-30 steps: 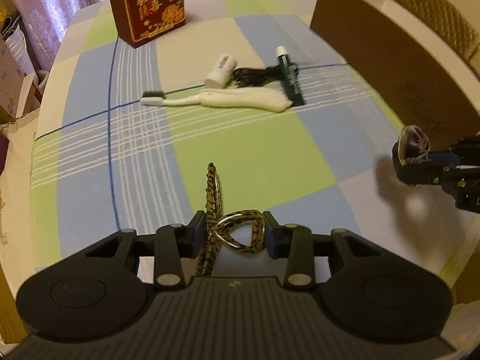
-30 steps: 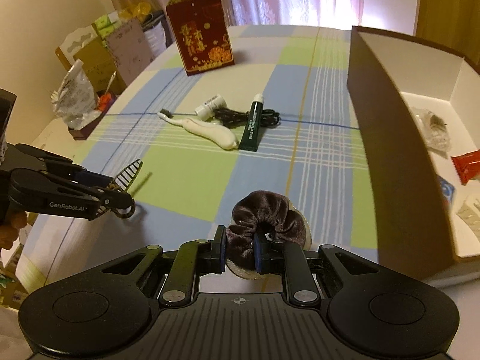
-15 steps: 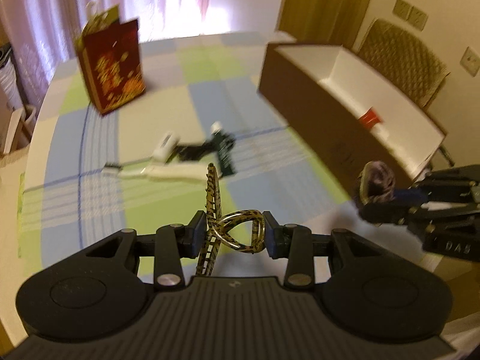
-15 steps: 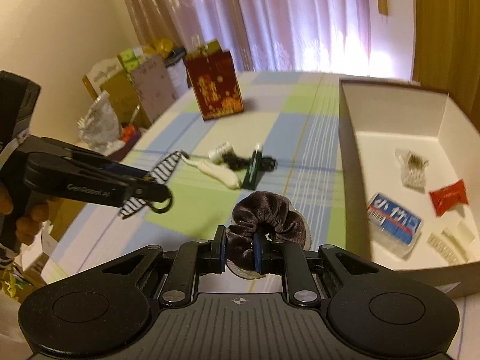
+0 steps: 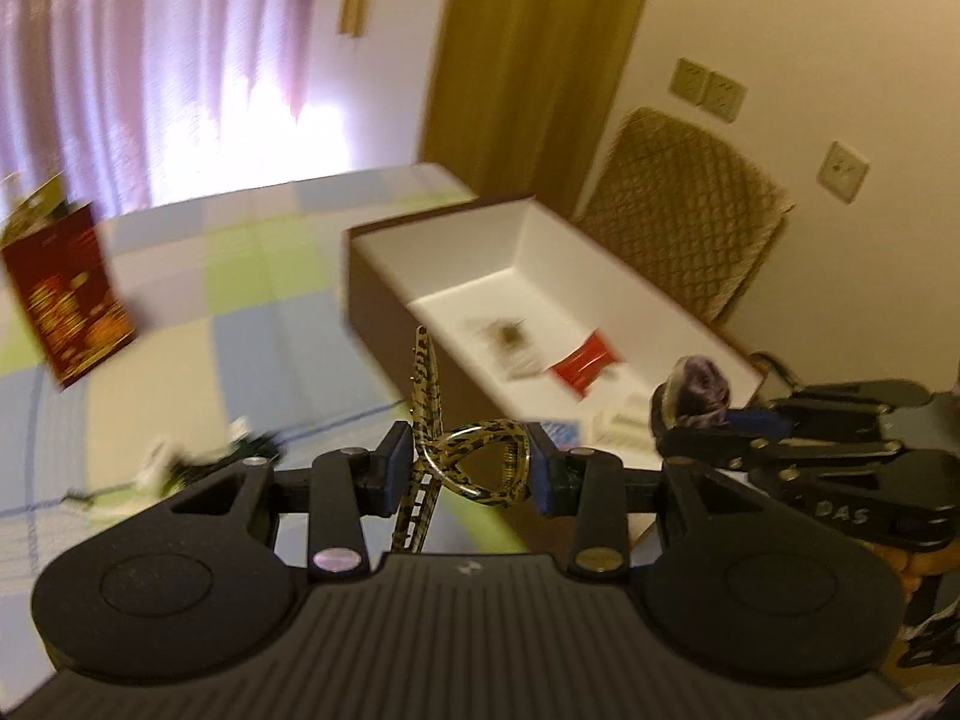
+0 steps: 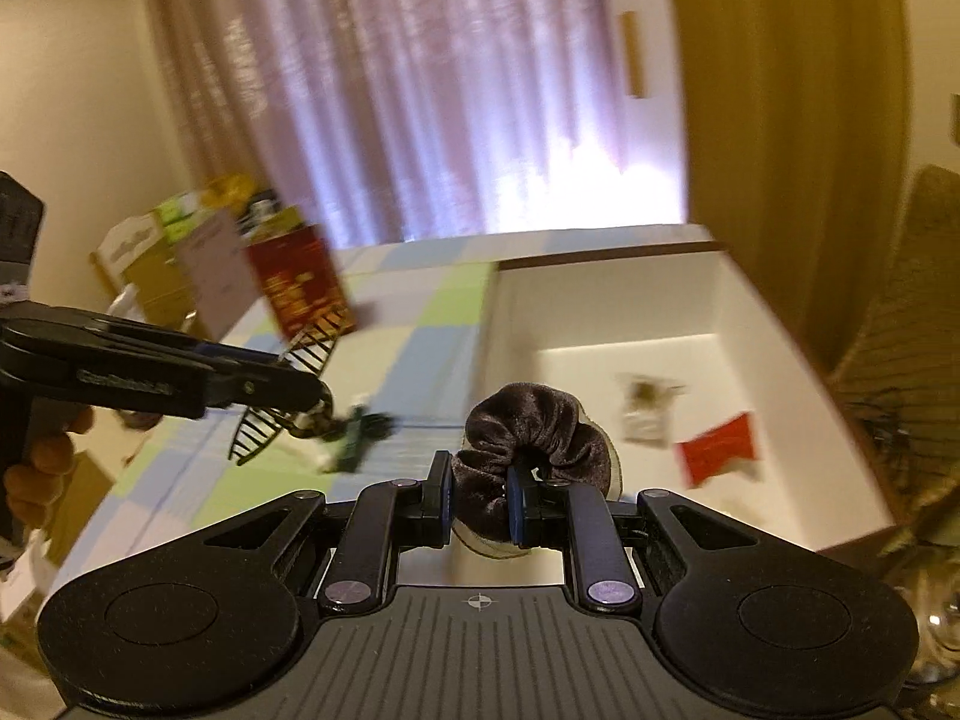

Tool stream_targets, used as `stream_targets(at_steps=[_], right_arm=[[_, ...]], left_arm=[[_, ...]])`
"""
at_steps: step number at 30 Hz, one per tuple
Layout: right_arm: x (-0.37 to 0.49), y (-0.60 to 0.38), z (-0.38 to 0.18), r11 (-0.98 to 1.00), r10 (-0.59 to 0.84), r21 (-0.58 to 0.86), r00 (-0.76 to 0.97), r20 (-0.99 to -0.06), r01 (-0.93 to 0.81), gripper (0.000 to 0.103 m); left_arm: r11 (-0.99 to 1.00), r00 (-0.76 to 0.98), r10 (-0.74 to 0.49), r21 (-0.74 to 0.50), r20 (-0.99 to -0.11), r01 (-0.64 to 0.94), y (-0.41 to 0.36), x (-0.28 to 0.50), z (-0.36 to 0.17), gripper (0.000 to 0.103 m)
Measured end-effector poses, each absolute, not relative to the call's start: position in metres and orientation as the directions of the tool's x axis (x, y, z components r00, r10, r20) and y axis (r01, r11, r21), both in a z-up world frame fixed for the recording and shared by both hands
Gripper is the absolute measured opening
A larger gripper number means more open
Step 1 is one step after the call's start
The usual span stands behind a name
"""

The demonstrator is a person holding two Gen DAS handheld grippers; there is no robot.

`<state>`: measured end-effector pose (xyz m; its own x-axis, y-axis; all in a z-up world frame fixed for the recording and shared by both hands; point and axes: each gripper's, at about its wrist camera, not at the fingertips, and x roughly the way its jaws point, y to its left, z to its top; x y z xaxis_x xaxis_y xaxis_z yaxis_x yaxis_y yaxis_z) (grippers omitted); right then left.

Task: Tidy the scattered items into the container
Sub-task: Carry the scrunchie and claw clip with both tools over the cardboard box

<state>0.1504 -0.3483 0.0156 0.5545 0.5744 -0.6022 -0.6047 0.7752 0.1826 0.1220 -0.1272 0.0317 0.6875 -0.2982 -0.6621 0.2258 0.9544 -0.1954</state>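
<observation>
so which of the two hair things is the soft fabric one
The dark velvet scrunchie, pinched in the right gripper. The other is a hard tortoiseshell hair claw with teeth, in the left gripper.

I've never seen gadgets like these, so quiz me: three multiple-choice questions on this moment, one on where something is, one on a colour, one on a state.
1. Where is the red foil packet?
A. inside the white-lined brown cardboard box
B. on the checked tablecloth
C. in a gripper

2. What colour is the velvet scrunchie?
A. bright yellow
B. dark brown
C. white

3. What state is the left gripper in?
A. wide open, holding nothing
B. shut on the tortoiseshell hair claw clip
C. shut on a toothbrush

Answers: 1 A, the packet lies on the box's white floor. 2 B, the right gripper pinches brown plush. 3 B, the clip sits clamped between both pads.
</observation>
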Motion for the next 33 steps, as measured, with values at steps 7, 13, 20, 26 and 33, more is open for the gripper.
stream_targets(at_steps=[7, 13, 20, 26, 33], right_arm=[[0.182, -0.374, 0.015, 0.81, 0.534, 0.163, 0.593, -0.602, -0.563, 0.02], [0.204, -0.384, 0.006, 0.803, 0.541, 0.172, 0.578, -0.611, -0.57, 0.02], [0.24, -0.384, -0.012, 0.78, 0.551, 0.174, 0.528, -0.646, -0.601, 0.02], [0.269, -0.373, -0.026, 0.754, 0.547, 0.167, 0.465, -0.696, -0.635, 0.02], [0.297, -0.361, -0.042, 0.742, 0.521, 0.178, 0.389, -0.759, -0.646, 0.021]], left_arm=[[0.938, 0.695, -0.346, -0.204, -0.631, 0.281, -0.174, 0.162, 0.036, 0.034], [0.938, 0.687, -0.345, -0.206, -0.639, 0.28, -0.198, 0.192, 0.029, 0.034], [0.943, 0.649, -0.331, -0.212, -0.685, 0.257, -0.217, 0.223, 0.009, 0.034], [0.956, 0.605, -0.291, -0.196, -0.741, 0.219, -0.228, 0.257, -0.015, 0.034], [0.969, 0.549, -0.242, -0.172, -0.8, 0.176, -0.23, 0.289, -0.035, 0.034]])
